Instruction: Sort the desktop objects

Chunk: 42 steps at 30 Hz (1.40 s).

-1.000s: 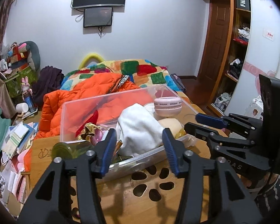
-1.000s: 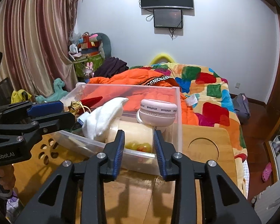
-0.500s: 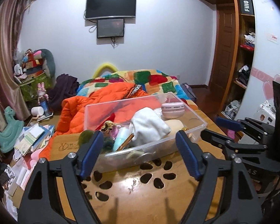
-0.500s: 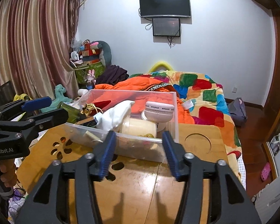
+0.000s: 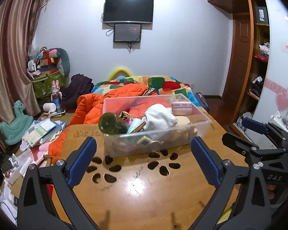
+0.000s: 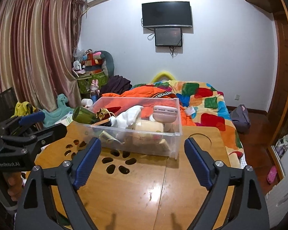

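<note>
Above the wooden tabletop (image 5: 136, 187) my left claw (image 5: 144, 159) and right claw (image 6: 142, 157) are both opening wide, nothing between their blue pads. Ahead sits the clear plastic bin (image 5: 199, 132) of sorted things: a green glass bottle (image 5: 109, 123), a white cloth (image 5: 159, 117), a pink round case (image 6: 164, 113). Items low in the bin are hard to make out. Both claws tilt slightly downward.

Both wrist views face the clear bin (image 5: 182, 134) (image 6: 140, 134) closely, probably side by side.
</note>
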Each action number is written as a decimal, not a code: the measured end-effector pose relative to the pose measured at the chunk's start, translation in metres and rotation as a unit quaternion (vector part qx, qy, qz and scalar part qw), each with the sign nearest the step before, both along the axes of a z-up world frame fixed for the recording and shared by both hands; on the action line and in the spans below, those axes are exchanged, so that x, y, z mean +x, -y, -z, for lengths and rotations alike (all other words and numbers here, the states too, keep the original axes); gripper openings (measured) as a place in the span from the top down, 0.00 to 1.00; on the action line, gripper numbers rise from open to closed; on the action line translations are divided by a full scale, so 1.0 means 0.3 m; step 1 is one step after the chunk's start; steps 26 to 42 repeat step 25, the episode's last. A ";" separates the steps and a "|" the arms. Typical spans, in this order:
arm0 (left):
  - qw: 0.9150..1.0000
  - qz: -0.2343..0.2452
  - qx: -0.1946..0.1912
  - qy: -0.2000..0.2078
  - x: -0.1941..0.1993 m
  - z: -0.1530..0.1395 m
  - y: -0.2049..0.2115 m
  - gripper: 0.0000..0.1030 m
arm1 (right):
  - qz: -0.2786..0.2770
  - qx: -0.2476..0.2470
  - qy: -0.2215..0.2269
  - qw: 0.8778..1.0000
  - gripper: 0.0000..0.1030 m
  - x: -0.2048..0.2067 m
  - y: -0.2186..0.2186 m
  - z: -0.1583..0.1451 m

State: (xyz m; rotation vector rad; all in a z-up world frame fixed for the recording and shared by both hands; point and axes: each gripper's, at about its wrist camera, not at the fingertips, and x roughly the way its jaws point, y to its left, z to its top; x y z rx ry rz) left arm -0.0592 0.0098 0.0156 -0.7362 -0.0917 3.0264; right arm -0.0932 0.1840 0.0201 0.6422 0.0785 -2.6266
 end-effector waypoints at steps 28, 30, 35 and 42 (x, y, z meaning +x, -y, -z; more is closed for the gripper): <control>1.000 -0.010 0.000 -0.006 0.090 0.040 -0.042 0.02 | 0.014 -0.002 0.005 1.000 0.03 0.086 -0.028 0.058; 1.000 -0.010 0.000 -0.006 0.090 0.040 -0.042 0.02 | 0.014 -0.002 0.005 1.000 0.03 0.086 -0.028 0.058; 1.000 -0.010 0.000 -0.006 0.090 0.040 -0.042 0.02 | 0.014 -0.002 0.005 1.000 0.03 0.086 -0.028 0.058; 1.000 -0.010 0.000 -0.006 0.090 0.040 -0.042 0.02 | 0.014 -0.002 0.005 1.000 0.03 0.086 -0.028 0.058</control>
